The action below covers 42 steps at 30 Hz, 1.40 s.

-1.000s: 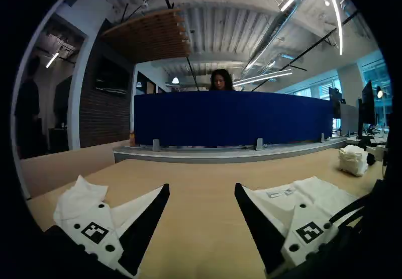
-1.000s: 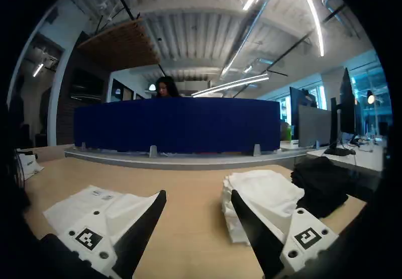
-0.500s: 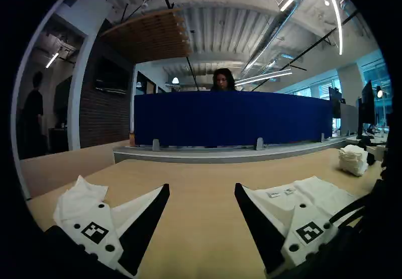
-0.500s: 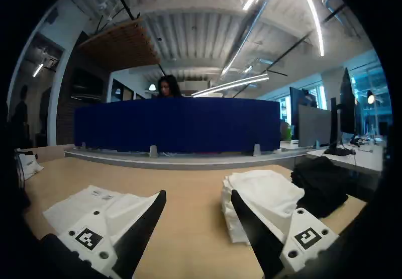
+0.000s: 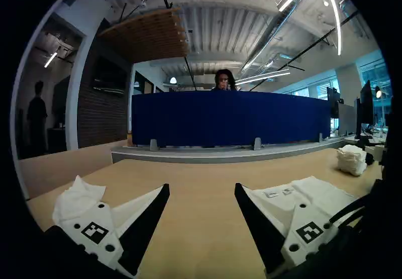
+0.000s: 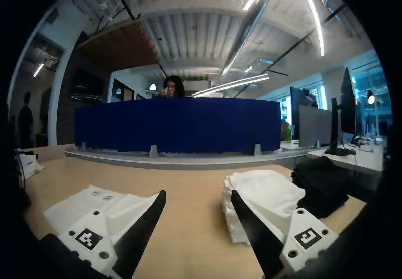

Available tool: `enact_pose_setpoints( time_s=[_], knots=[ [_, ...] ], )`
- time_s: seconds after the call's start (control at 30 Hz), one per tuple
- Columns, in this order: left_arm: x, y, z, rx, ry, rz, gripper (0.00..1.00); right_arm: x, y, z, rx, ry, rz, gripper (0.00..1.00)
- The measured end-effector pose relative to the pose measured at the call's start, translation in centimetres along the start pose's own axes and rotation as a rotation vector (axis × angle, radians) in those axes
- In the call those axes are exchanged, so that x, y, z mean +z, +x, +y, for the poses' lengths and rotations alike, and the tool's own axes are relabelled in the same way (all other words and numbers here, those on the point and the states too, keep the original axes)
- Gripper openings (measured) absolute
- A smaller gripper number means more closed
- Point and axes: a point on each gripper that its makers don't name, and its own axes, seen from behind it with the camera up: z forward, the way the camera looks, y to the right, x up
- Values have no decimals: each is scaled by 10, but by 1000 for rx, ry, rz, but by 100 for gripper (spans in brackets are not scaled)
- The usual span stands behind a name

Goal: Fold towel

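Hardly anything has moved: the left gripper (image 5: 201, 186) and right gripper (image 6: 197, 192) still hover wide open and empty above the table (image 6: 196, 178). The towel (image 6: 95, 203) lies flat between them, untouched, so folding has not begun; a folded stack (image 6: 261, 193) sits by the right one.

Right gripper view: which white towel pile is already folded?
The thick layered stack on the right, beside the black cloth; the left towel lies spread flat.

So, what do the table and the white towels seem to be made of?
The table looks like pale wood or wood-look laminate, matte: even tan, little glare. The stacked towels and the flat towel look like soft white cloth: creases and rounded folded edges.
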Motion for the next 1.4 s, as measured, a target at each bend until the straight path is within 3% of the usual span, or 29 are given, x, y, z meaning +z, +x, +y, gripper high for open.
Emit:
enact_pose_setpoints(
  time_s=[0.3, 0.5, 1.0, 1.2, 1.4],
  knots=[
    [2, 4, -2, -15, -3, -1, 96, -1, 5, 3, -26, -18, -10, 100],
    [3, 46, -4, -26, -2, 24, 96, -6, 46, 3, -19, -31, 9, 100],
    [-9, 189, 12, 6, -43, 0, 96, -18, 185, -2, -28, -24, -6, 100],
    [-13, 222, 20, 10, -49, -6, 96, -15, 223, -1, -31, -25, 9, 100],
    [-10, 239, 26, 18, -50, -7, 96, -13, 240, 3, -15, -27, 13, 100]
  ],
)
